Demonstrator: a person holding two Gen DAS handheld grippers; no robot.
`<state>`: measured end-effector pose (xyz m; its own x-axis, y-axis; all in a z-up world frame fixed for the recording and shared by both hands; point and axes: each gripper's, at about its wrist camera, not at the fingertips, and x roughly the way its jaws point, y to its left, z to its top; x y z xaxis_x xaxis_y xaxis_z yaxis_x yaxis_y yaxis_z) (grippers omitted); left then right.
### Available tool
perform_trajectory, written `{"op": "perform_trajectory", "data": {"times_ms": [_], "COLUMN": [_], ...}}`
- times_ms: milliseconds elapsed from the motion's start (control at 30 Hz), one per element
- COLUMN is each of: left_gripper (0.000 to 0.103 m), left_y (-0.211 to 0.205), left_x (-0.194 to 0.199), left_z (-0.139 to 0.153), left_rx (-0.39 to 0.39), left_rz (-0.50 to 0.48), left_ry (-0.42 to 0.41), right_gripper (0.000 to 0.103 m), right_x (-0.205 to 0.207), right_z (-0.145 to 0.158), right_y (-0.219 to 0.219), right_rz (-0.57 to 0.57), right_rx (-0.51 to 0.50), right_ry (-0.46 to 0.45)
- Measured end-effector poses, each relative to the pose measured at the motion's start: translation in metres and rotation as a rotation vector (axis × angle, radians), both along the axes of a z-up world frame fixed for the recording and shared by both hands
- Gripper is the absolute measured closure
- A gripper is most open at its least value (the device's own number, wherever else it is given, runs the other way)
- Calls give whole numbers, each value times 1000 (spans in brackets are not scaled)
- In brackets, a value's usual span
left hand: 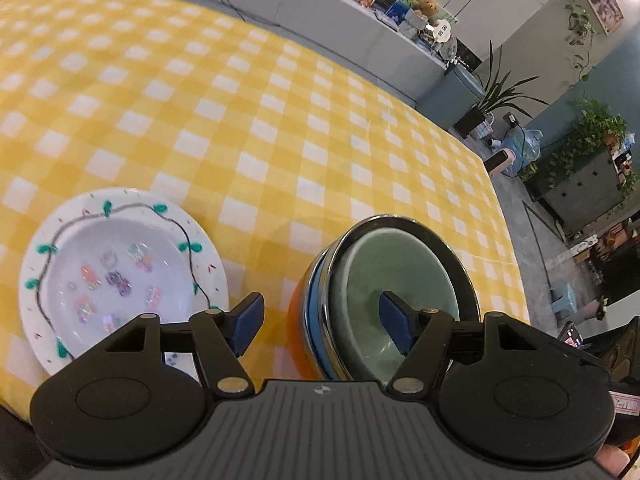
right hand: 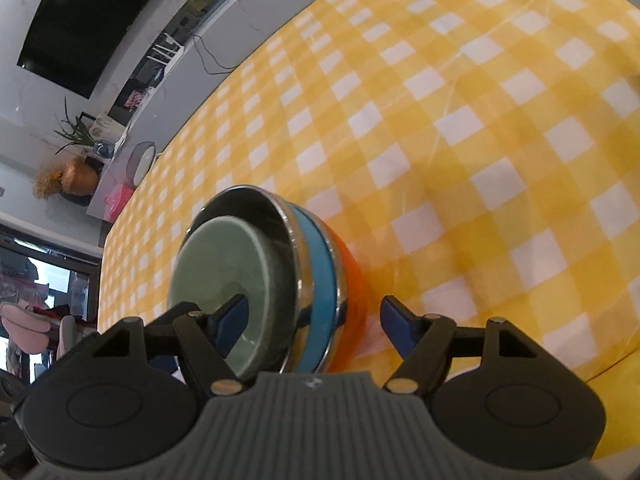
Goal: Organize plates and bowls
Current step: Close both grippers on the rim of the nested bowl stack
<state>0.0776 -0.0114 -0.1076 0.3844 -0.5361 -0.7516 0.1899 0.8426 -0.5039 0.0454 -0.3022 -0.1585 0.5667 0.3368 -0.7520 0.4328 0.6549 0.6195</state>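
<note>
**A:** While both claws hang over the same stack of bowls (left hand: 384, 300), which one sits better for a lift?

**B:** Neither grips yet. The left gripper (left hand: 322, 326) is spread wide: its right pad hangs inside the green bowl (left hand: 400, 268) on top, its left pad outside the stack's near wall, so the rim lies between the jaws with nothing pressing on it.

**A:** And the right?

**B:** The right gripper (right hand: 314, 330) is spread too, straddling the opposite rim: left pad inside the green bowl (right hand: 232, 264), right pad out past the orange bowl (right hand: 352, 280) at the bottom. No pad looks to be pressing.

**A:** So the stack lies between the two claws?

**B:** Yes, just ahead and below each, on the yellow checked tablecloth (left hand: 240, 120). I'd judge them equally near; closing on the rims is what comes next.

**A:** The painted plate (left hand: 120, 272)?

**B:** Left of the left claw, apart from the stack, nearer that hand
</note>
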Motion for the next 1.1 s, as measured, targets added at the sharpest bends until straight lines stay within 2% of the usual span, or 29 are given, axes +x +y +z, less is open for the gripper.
{"op": "perform_trajectory", "data": {"times_ms": [133, 233, 633, 733, 867, 1100], "left_gripper": [26, 26, 30, 30, 42, 42], "left_y": [-2, -3, -8, -6, -3, -2], "left_x": [3, 6, 15, 15, 16, 15], "left_z": [-11, -17, -37, -40, -41, -40], "left_rx": [-2, 9, -60, -81, -117, -127], "left_rz": [0, 1, -23, -22, -30, -31], "left_ry": [33, 49, 146, 153, 158, 156], "right_gripper": [32, 36, 40, 46, 47, 52], "right_x": [1, 2, 4, 4, 3, -1], "right_z": [-2, -6, -14, -17, -20, -19], "right_y": [-1, -3, -5, -5, -8, -10], "right_rz": [-17, -24, -8, 2, -4, -14], "right_rx": [-2, -8, 19, 25, 40, 51], "right_ry": [14, 32, 29, 37, 35, 38]}}
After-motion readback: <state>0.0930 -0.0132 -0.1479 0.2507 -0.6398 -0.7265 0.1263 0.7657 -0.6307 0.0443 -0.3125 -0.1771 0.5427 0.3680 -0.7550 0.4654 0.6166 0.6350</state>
